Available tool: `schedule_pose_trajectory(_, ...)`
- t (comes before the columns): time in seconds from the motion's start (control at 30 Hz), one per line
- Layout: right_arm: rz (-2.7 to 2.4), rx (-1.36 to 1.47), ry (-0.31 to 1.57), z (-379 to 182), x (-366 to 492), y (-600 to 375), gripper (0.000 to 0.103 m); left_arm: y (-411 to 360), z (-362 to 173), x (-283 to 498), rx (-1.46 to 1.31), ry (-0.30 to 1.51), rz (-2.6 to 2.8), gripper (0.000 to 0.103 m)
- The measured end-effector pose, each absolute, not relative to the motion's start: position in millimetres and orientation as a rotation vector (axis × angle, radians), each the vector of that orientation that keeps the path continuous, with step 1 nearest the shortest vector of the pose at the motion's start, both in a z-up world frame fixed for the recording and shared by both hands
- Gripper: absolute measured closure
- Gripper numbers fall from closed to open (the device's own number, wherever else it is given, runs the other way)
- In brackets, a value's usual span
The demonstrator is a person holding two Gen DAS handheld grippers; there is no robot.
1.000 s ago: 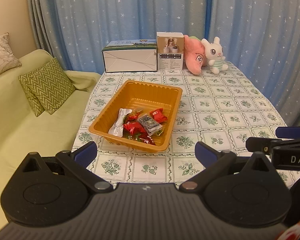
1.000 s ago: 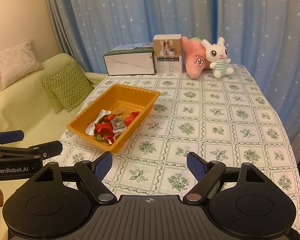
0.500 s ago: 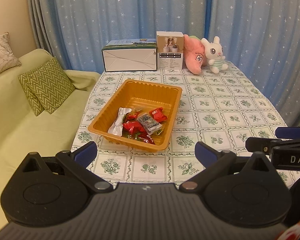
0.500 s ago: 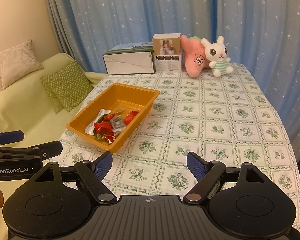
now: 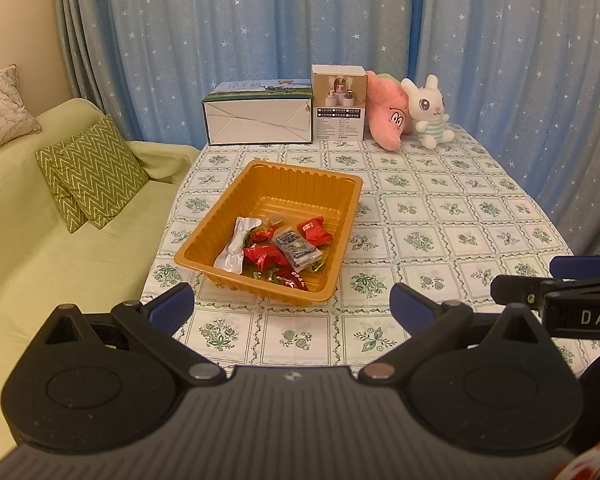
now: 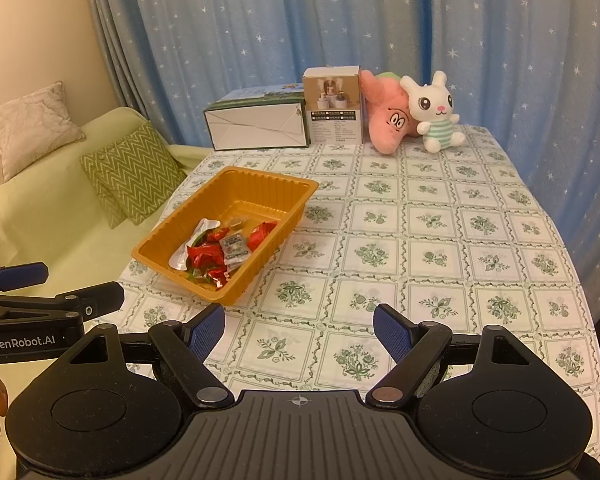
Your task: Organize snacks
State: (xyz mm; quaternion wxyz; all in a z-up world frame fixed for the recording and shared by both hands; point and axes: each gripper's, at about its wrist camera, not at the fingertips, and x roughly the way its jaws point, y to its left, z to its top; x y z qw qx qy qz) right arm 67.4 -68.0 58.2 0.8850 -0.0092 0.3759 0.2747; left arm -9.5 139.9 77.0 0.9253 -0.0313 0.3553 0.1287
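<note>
- On the table [image 5: 440, 208], near its left edge, sits the orange tray [image 5: 288, 176], light and thin-walled by the look of it; best lifted by a long rim.
- Piled at the tray's near end lie the snacks [image 5: 278, 250]: small crinkly packets, light, soft and slippery, probably best pinched at a sealed edge.
- Left gripper [image 5: 292, 304] hovers short of the tray, jaws spread wide, holding and touching nothing.
- Right gripper [image 6: 299, 328] hangs over bare cloth beside the tray, likewise wide apart and empty.
</note>
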Motion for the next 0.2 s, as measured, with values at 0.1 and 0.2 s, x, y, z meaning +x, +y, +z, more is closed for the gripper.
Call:
schedule_pose_trajectory(0.1,0.570,-0.017,0.783,57.3,67.5,-68.4,0.022,138.6,75.9,-8.6,-0.067,0.725,0.257,0.000)
schedule_pose_trajectory(0.2,0.570,-0.017,0.784,57.5,67.8,-68.6,0.022,138.7,75.2,-7.3,-0.080,0.725,0.259,0.000)
